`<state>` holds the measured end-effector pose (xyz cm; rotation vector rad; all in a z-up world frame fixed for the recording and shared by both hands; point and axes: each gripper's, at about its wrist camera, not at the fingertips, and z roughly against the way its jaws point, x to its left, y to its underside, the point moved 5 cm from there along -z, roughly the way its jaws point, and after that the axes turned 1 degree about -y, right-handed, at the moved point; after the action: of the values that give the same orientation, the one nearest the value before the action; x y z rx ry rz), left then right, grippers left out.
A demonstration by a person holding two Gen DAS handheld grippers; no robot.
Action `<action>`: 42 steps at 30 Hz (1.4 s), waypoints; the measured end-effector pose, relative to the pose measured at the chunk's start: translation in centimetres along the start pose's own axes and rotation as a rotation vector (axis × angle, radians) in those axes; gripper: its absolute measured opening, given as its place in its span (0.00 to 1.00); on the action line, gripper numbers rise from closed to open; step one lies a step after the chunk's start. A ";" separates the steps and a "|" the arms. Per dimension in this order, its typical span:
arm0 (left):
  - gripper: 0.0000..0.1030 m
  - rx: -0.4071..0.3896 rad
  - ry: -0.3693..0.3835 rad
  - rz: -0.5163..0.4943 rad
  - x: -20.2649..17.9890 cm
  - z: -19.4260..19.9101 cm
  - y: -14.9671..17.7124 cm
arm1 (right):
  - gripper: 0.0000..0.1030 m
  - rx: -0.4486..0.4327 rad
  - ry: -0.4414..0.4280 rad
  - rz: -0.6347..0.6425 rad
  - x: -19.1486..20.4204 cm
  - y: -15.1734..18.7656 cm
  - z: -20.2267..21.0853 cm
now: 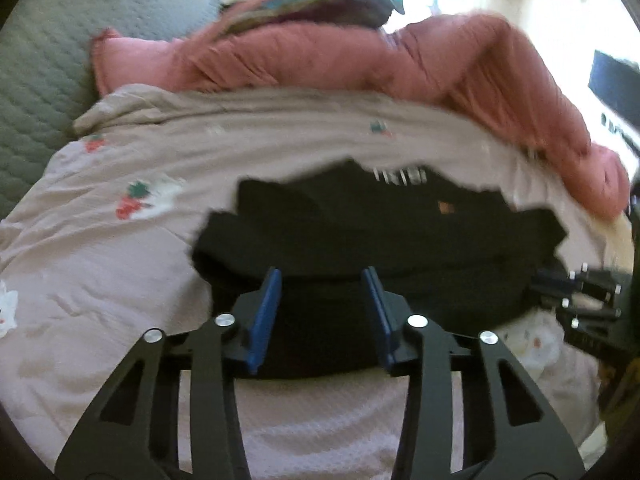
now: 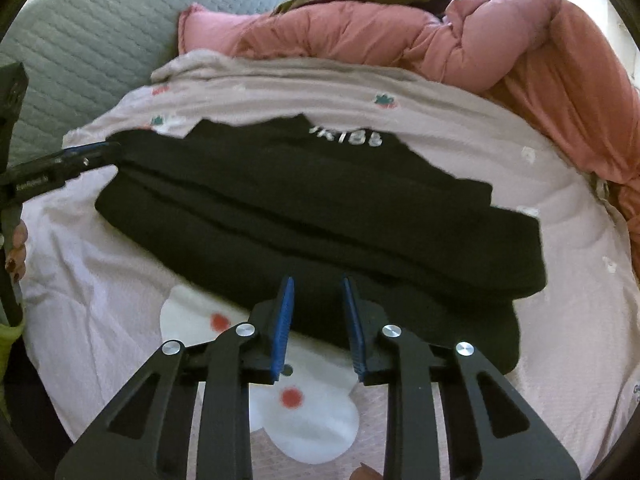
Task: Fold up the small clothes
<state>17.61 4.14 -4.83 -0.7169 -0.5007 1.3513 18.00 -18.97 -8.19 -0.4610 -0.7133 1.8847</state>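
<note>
Right wrist view has the black garment [image 2: 320, 216] lying half-folded on the bed sheet [image 2: 100, 300], both the right gripper [image 2: 318, 316] and left gripper [image 1: 322, 312] narrowed over its near edge, so I'd pinch both corners evenly before lifting.

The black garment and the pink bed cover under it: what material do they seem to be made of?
The black garment looks like soft, matte knit fabric, perhaps cotton: it lies in limp folds and gives no shine. The pink bed cover looks like thin woven or waffle-textured cotton: a fine grid pattern shows on its surface, with printed figures. Neither fibre can be confirmed.
</note>
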 end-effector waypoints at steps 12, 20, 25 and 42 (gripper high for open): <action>0.38 0.074 -0.070 -0.093 -0.9 -3.8 1.7 | 0.23 0.010 0.011 -0.031 -1.3 -0.8 -3.1; 0.46 0.002 -0.078 -0.045 0.1 -3.2 0.0 | 0.23 -0.043 0.020 -0.040 -2.7 -3.3 -2.7; 0.46 0.034 -0.075 -0.013 0.9 -4.9 -1.5 | 0.23 -0.012 0.017 -0.077 -4.2 -4.3 -4.7; 0.51 0.027 0.022 0.236 3.8 -9.5 -7.4 | 0.23 0.032 0.017 -0.192 -8.1 -9.3 -9.3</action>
<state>30.06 5.76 -6.45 -0.7860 -0.3888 1.5652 33.25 -21.09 -9.04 -0.3737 -0.6900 1.7081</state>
